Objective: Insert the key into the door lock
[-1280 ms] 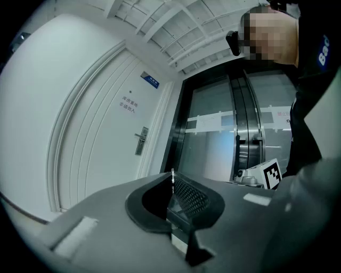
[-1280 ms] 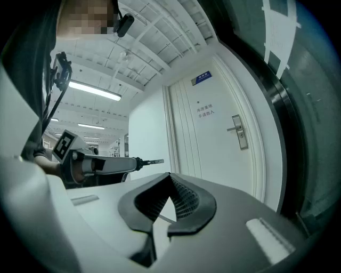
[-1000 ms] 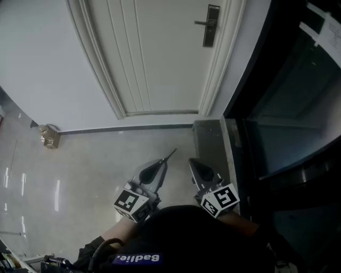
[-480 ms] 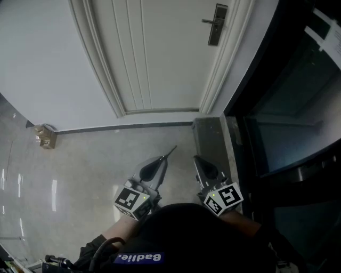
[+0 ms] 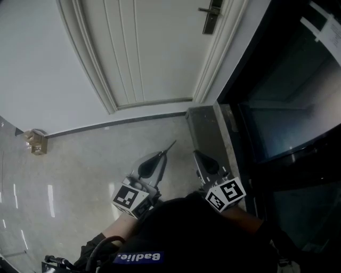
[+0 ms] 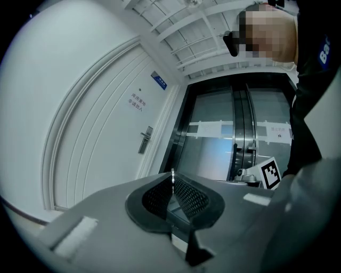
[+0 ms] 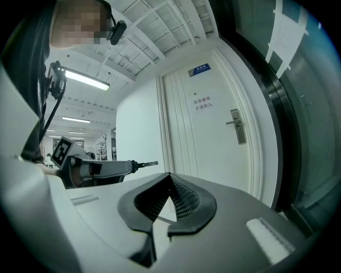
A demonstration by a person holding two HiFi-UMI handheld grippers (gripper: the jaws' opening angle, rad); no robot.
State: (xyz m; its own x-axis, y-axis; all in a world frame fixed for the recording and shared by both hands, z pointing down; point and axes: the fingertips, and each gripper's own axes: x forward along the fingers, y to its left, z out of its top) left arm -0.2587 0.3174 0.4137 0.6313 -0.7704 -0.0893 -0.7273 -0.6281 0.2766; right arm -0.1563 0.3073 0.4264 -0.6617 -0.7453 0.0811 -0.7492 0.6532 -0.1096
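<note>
Key: clamped in left gripper, blade forward, well below lock. Lock had slid toward the head view's top edge, so approach was under way and insertion not begun. Right gripper: jaws together, empty, also well below lock. Print: "Badie." on clothing; sign left of lock unreadable.

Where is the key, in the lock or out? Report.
Out. The key is clamped in the left gripper, well short of the door lock.
</note>
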